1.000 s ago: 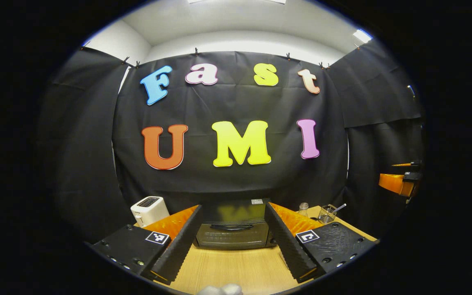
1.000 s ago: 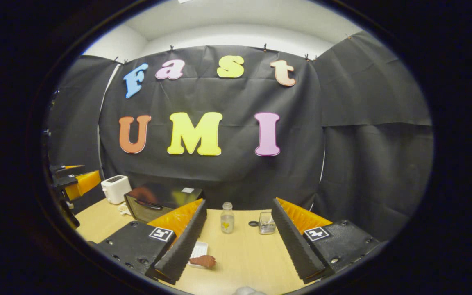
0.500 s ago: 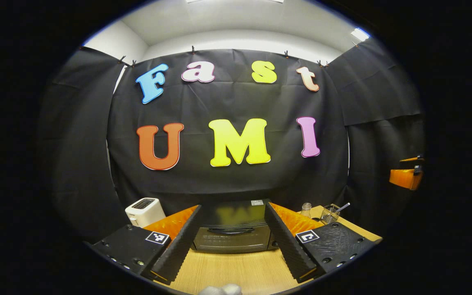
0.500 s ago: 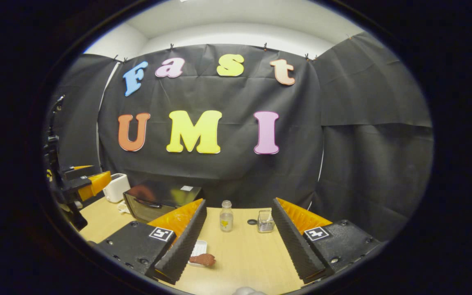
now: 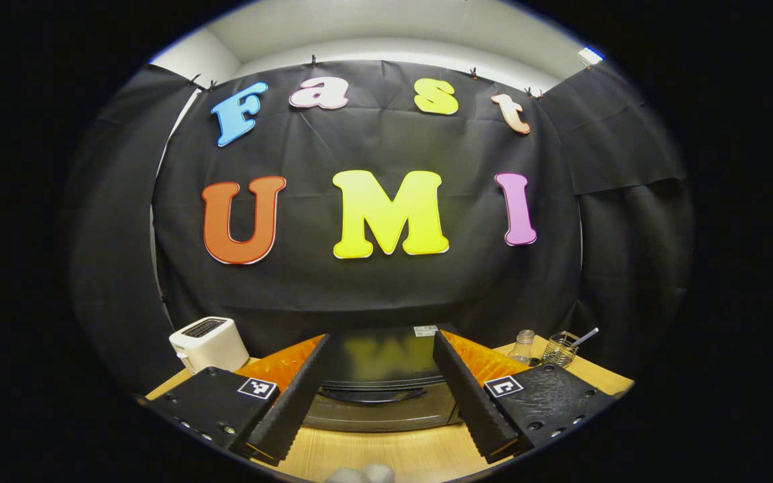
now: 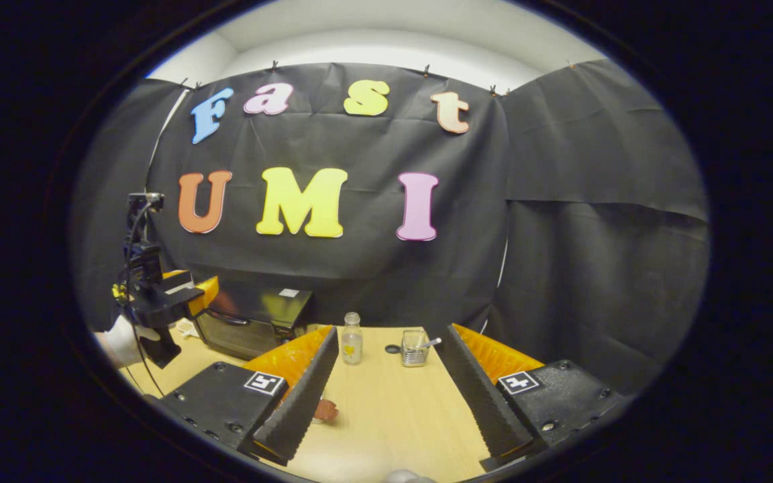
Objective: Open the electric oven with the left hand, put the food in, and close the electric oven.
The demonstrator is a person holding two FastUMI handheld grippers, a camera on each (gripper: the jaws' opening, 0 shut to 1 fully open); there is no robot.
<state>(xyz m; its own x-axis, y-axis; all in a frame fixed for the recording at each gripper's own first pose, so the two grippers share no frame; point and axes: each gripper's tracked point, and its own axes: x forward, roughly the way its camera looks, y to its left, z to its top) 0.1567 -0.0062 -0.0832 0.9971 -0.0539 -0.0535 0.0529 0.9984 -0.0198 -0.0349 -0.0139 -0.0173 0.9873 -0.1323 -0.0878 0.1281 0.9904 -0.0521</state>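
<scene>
ahead, closed oven (image 5: 380, 396) between spread left tool (image 5: 374, 402), toaster (image 5: 209, 343) beside, right tool (image 6: 386, 396) spread

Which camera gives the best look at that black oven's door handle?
The left gripper view: the oven sits dead ahead between the open fingers, its handle facing the camera. The right gripper view shows the oven farther off at an angle, beside the left gripper.
</scene>
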